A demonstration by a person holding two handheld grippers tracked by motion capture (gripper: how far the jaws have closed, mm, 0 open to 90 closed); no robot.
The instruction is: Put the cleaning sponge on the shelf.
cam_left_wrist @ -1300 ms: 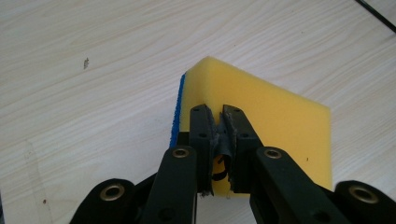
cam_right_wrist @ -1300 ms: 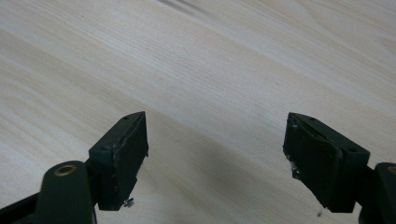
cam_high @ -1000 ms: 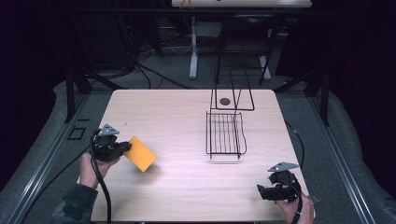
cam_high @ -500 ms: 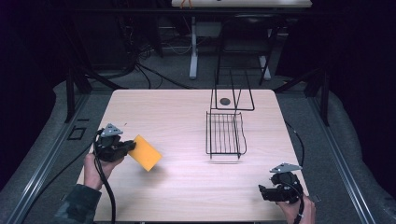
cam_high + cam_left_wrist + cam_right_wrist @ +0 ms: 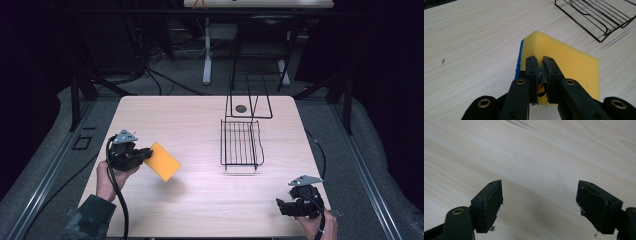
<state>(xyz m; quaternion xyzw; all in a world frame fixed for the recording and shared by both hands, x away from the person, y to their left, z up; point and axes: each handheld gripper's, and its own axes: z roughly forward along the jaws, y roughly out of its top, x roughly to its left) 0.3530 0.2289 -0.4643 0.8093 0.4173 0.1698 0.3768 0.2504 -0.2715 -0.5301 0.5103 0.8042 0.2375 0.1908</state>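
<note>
Now I am carrying the sponge (image 5: pixel 164 161), pinched tight in my left gripper (image 5: pixel 145 156), up and rightward from the frame's lower left toward the wire rack (image 5: pixel 241 144); my right gripper (image 5: pixel 281 207) is idling, jaws spread wide.

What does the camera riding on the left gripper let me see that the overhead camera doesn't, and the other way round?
The left gripper view alone reveals the blue layer along one edge of the yellow rectangular sponge, and the jaws pinched on it. The high view alone shows the right gripper with jaws open, the person's hands, and the small dark round object beyond the black wire rack. Both show the sponge, the rack and the light wooden table.
</note>
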